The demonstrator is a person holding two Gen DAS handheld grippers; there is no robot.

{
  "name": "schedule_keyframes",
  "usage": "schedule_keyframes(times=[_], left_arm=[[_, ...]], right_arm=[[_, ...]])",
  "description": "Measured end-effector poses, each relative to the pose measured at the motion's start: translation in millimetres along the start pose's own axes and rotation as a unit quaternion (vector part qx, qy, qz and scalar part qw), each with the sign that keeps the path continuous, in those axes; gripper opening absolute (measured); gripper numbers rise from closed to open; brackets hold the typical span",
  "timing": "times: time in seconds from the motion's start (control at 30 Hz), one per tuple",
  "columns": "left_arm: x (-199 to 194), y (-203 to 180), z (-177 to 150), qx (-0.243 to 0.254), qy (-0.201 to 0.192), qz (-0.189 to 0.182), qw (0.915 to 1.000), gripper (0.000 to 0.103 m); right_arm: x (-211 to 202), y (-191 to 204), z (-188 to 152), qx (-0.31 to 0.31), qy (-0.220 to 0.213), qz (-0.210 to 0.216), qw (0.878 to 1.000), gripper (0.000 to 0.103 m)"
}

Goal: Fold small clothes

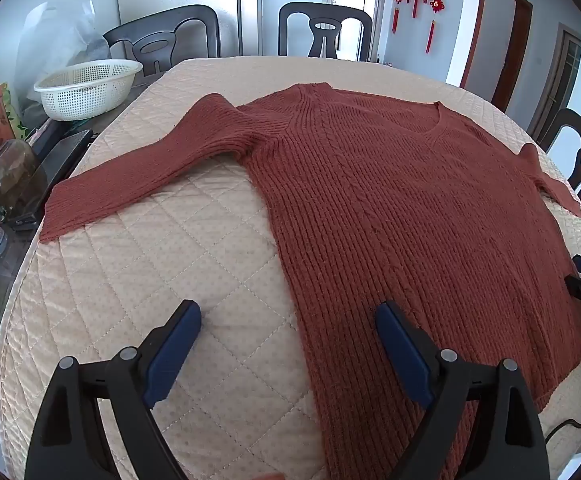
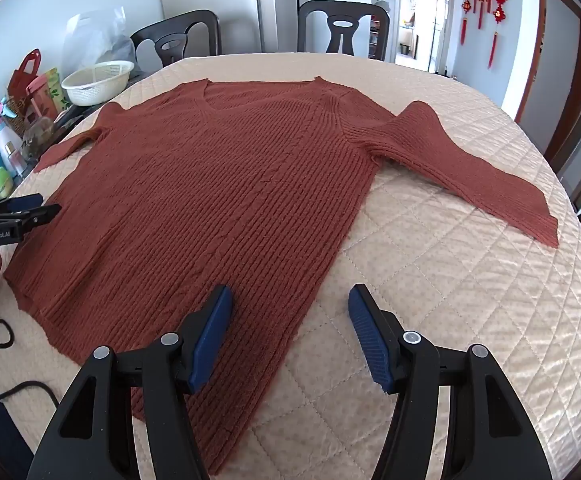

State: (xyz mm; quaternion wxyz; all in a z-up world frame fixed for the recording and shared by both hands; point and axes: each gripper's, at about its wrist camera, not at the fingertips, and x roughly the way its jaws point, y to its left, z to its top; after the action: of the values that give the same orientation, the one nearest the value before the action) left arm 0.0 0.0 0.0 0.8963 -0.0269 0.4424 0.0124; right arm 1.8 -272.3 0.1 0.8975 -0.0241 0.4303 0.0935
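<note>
Rust sweater lying spread flat for folding as left gripper and right gripper are hovering wide apart, gripping nothing

A rust-red sweater is lying flat on the quilted worktop, one sleeve reaching toward nine o'clock. The left gripper is hovering with fingers spread wide, straddling the sweater's side edge.

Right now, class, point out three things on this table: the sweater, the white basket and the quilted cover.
sweater (image 1: 410, 200): left wrist view, on the middle of its ribbed body.
white basket (image 1: 90, 88): left wrist view, on its perforated side wall.
quilted cover (image 2: 450, 260): right wrist view, on a bare patch below the sleeve.
</note>
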Motion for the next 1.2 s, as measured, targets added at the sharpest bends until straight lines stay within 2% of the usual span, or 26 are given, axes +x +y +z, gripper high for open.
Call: schedule_keyframes(times=[1.2], left_arm=[[0.0, -0.1, 0.0, 0.002, 0.001, 0.002, 1.0000, 0.091]], right_arm=[[-3.1, -3.9, -0.4, 0.004, -0.001, 0.005, 1.000, 0.061]])
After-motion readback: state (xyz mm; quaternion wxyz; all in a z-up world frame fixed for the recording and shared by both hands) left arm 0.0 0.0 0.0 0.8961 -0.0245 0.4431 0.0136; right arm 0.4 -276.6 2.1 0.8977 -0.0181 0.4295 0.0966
